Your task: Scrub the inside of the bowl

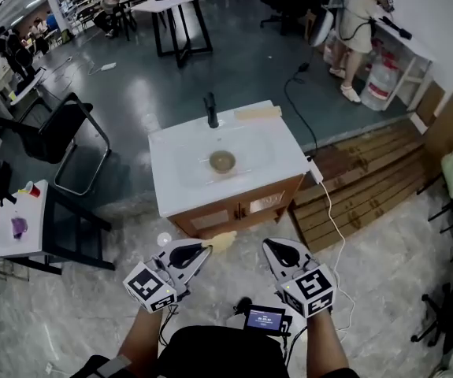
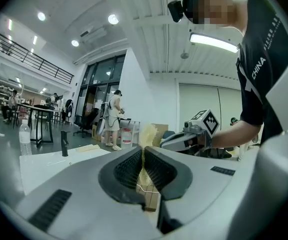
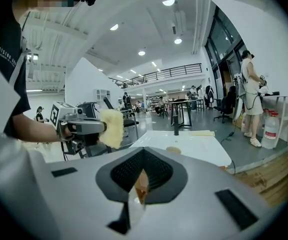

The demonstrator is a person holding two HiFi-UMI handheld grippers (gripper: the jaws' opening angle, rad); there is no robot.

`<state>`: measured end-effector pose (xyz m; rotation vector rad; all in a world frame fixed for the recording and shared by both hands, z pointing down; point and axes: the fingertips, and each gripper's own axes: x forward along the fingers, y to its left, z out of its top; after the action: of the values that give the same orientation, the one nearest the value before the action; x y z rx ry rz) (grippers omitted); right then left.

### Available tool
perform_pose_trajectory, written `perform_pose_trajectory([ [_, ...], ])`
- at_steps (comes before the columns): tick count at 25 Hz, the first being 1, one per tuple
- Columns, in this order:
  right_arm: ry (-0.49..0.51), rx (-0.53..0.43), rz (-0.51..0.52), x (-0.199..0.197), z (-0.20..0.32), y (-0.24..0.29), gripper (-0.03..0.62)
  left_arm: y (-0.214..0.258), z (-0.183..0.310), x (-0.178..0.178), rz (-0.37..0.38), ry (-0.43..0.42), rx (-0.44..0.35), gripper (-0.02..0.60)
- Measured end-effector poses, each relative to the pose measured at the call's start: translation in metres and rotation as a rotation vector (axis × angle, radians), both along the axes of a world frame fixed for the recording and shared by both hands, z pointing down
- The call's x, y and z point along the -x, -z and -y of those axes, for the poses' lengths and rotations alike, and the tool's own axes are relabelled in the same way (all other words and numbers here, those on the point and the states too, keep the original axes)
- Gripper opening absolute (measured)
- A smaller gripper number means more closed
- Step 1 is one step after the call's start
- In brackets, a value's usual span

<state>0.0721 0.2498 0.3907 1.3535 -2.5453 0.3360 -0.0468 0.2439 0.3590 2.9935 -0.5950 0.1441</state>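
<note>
A brownish bowl [image 1: 222,161] sits in the basin of a white sink counter [image 1: 171,152] on a wooden cabinet, well ahead of both grippers. Behind the bowl stands a black faucet [image 1: 211,110]. My left gripper [image 1: 202,250] is shut on a yellow sponge [image 1: 223,240], which sticks out past its tips; the sponge [image 2: 147,134] rises between its closed jaws. My right gripper [image 1: 277,247] is held beside it, shut with nothing in it. In the right gripper view the sponge [image 3: 111,128] shows at left and the bowl [image 3: 173,149] far off on the counter.
A pale flat piece [image 1: 258,113] lies at the counter's back right. A black chair [image 1: 61,132] and a small white table [image 1: 17,219] stand to the left. Wooden pallets [image 1: 368,179] and a white cable [image 1: 332,219] lie to the right. A person [image 1: 356,22] stands at the far right.
</note>
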Motion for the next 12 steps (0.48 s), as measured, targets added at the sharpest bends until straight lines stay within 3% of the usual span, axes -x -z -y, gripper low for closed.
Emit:
perform_pose_trajectory([
  [12, 0.064, 0.009, -0.01, -0.012, 0.071, -0.013, -0.003, -0.017, 0.069, -0.013, 0.019, 0.067, 0.031, 0.014],
])
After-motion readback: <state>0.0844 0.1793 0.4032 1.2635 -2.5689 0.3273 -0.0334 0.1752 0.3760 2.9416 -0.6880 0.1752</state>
